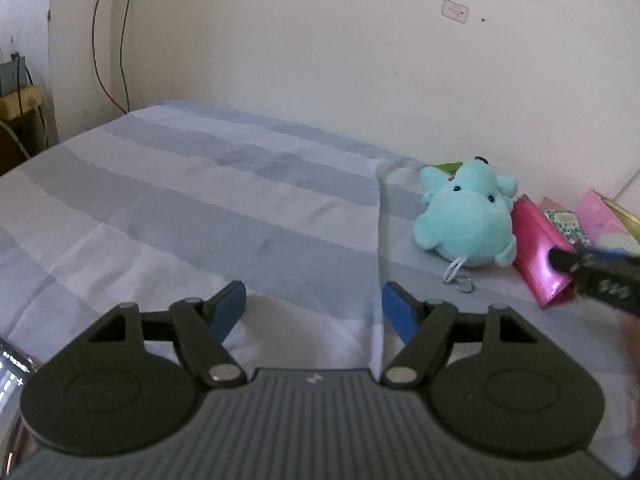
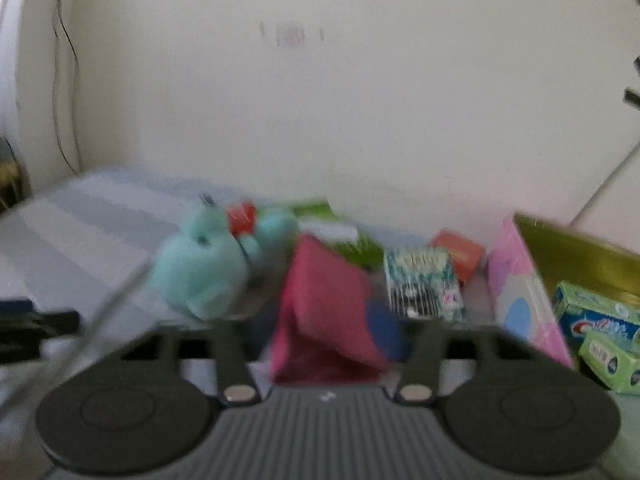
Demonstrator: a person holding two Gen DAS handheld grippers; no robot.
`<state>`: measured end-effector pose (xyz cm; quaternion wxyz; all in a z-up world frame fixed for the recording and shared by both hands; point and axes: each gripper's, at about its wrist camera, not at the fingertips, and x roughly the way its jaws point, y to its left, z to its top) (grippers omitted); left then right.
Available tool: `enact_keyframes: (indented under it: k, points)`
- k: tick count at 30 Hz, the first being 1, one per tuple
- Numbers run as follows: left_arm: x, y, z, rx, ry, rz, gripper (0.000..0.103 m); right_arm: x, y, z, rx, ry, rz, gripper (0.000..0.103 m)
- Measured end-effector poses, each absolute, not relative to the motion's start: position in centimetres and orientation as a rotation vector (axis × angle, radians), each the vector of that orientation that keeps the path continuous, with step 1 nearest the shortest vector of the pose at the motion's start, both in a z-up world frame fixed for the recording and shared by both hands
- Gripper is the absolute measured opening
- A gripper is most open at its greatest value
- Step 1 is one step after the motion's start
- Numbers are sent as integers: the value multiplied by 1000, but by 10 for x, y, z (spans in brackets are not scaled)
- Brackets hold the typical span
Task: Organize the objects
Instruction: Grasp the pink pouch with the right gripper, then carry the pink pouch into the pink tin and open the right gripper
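Note:
My left gripper (image 1: pixel 314 308) is open and empty above the striped bedsheet (image 1: pixel 200 200). A turquoise plush toy (image 1: pixel 466 222) lies to its right, next to a magenta wallet (image 1: pixel 536 256). My right gripper (image 1: pixel 592 276) reaches the wallet from the right. In the blurred right wrist view the wallet (image 2: pixel 324 312) sits between the fingers of my right gripper (image 2: pixel 328 340), whose jaws stand close around it. The plush (image 2: pixel 208 264) lies left of it.
A patterned card pack (image 2: pixel 424 284), orange box (image 2: pixel 460 254), green packet (image 2: pixel 352 244) and pink box (image 2: pixel 524 300) lie by the wall. A gold-lined box (image 2: pixel 580 252) at right holds toothpaste cartons (image 2: pixel 600 324). A phone (image 1: pixel 12 368) shows at lower left.

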<state>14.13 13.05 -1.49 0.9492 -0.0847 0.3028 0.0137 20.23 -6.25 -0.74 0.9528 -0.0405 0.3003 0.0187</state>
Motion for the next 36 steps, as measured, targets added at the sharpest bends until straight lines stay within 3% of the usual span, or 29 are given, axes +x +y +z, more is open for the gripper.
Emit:
enact_keyframes:
  k: [7,13,16,20,24,27,29,31,36]
  points:
    - [142,137,-16,-233,605,-31,77,158,-59,-6,-141,621,110,33]
    - [121,134,-5,-302,503,-226,77,53,-72,8,-181,630,284,32]
    - [115,119,-3,-310,507,-417,77,3,-93,18,-129,555,236,43]
    - [106,85,1,-308,540,-595,77,-24,-125,16,64,588,243,43]
    - [102,48,1,-209,586,-633,79,-15,-119,1,82,623,274,43]
    - [102,33,-10,-168,631,-632,70,-1,-105,-9,47,633,280,42]
    - [104,30,-16,-215,682,-667,56,17,-102,-18,65,658,275,36]
    - [98,27,-11,-221,681,-618,54,20,-100,-16,91,639,315,21]
    - [75,11,36,-216,566,-683,49,-16,-101,4,-82,468,247,21]
